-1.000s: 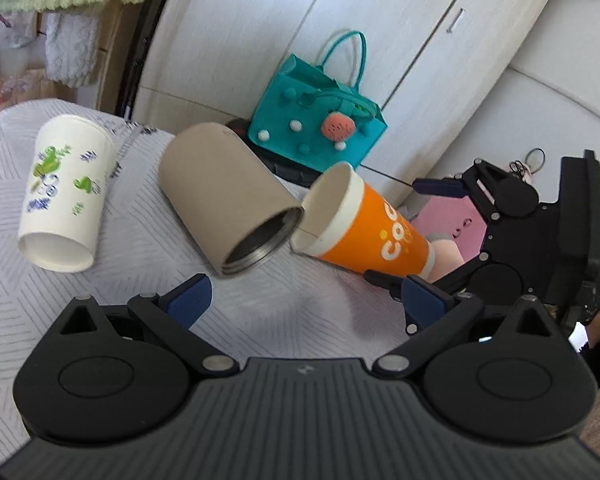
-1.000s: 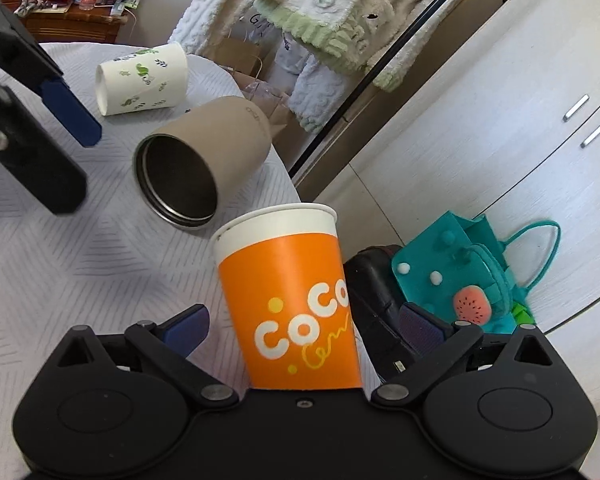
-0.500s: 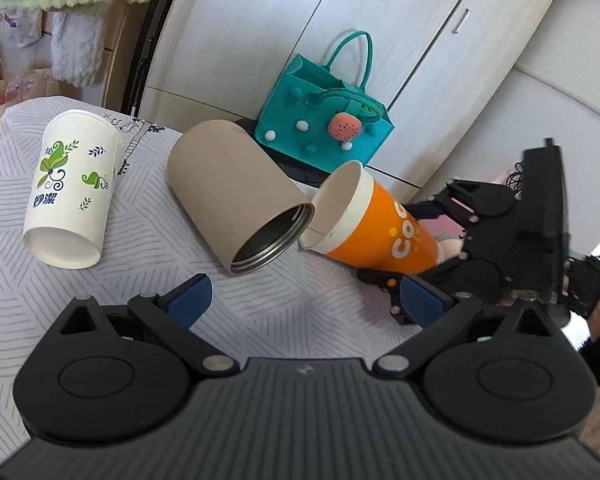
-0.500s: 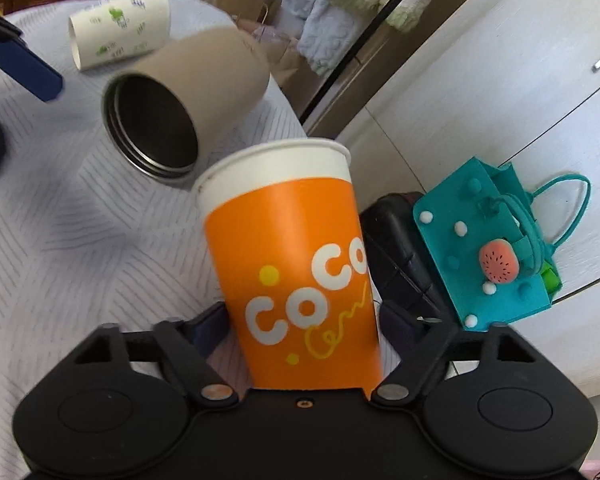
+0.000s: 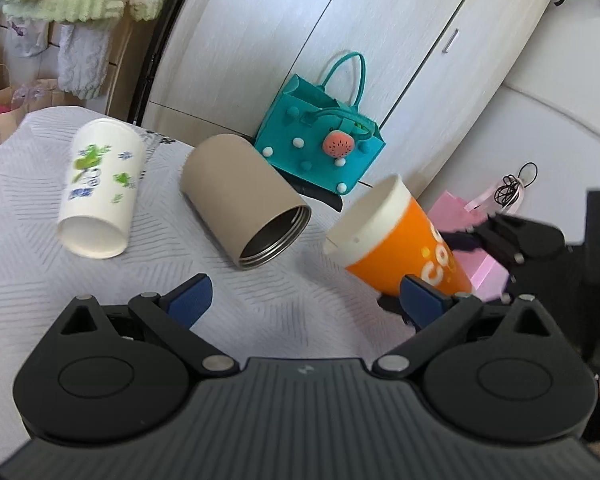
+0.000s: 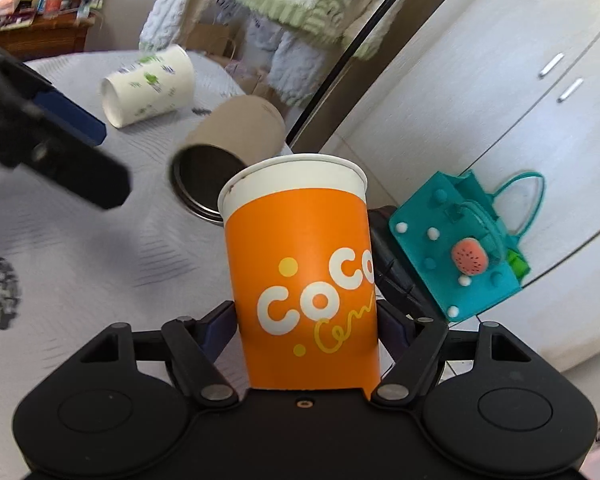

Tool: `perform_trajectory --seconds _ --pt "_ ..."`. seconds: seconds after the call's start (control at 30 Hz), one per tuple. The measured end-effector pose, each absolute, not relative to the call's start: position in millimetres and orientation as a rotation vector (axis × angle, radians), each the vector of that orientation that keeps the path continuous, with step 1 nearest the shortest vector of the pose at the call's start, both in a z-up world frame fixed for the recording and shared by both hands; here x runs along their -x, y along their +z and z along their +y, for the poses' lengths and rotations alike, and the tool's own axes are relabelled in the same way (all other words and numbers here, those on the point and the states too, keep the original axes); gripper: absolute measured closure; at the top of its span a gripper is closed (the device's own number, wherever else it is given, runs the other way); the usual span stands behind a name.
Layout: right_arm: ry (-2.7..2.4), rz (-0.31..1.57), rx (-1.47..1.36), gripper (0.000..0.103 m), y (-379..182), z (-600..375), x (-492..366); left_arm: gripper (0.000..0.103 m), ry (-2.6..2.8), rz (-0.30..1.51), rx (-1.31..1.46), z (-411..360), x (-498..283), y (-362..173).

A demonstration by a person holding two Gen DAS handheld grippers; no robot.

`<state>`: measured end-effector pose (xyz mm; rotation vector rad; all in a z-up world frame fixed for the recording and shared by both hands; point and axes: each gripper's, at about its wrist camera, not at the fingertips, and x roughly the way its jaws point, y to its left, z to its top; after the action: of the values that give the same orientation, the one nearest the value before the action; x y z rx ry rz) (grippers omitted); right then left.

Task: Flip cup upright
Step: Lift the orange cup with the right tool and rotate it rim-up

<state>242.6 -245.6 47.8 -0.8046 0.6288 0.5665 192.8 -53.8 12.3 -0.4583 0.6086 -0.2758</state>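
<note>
My right gripper [image 6: 306, 330] is shut on an orange paper cup [image 6: 304, 272] with a white rim, gripping its lower body. In the left wrist view the orange cup [image 5: 396, 240] is lifted off the table at its right edge, tilted with its mouth up and to the left, held by the right gripper [image 5: 512, 240]. My left gripper [image 5: 304, 300] is open and empty above the tablecloth, in front of the cups.
A tan metal-lined cup [image 5: 244, 200] lies on its side mid-table. A white cup with green prints [image 5: 98, 188] lies on its side to its left. The grey patterned tablecloth [image 5: 60, 300] covers the table. A teal bag [image 5: 320, 152] stands on the floor behind.
The right gripper closed on the orange cup and lifted it, tilting its mouth upward. The left gripper drew back a little from the cups.
</note>
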Motion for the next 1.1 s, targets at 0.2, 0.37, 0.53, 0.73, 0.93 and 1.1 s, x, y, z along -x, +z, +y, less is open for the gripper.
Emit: perform_trajectory --seconds 0.2,0.37,0.53,0.73,0.93,1.1 --pt "0.528 0.673 0.685 0.025 53 -242 -205 0.002 -0.290 0.611 0.447 -38 -166 18" --pt "0.547 0.858 0.477 0.025 57 -236 -203 0.002 -0.313 0.615 0.449 -25 -143 19" --pt "0.557 0.986 0.287 0.025 51 -229 -205 0.002 -0.324 0.617 0.449 -12 -125 17" --pt "0.556 1.098 0.107 0.024 37 -219 -204 0.002 -0.342 0.641 0.488 0 -118 7" --pt "0.540 1.114 0.034 0.023 32 -221 -204 0.002 -0.326 0.660 0.545 16 -123 -1" --pt "0.602 1.090 0.010 0.013 37 -233 -197 0.002 -0.378 0.677 0.550 14 -124 0"
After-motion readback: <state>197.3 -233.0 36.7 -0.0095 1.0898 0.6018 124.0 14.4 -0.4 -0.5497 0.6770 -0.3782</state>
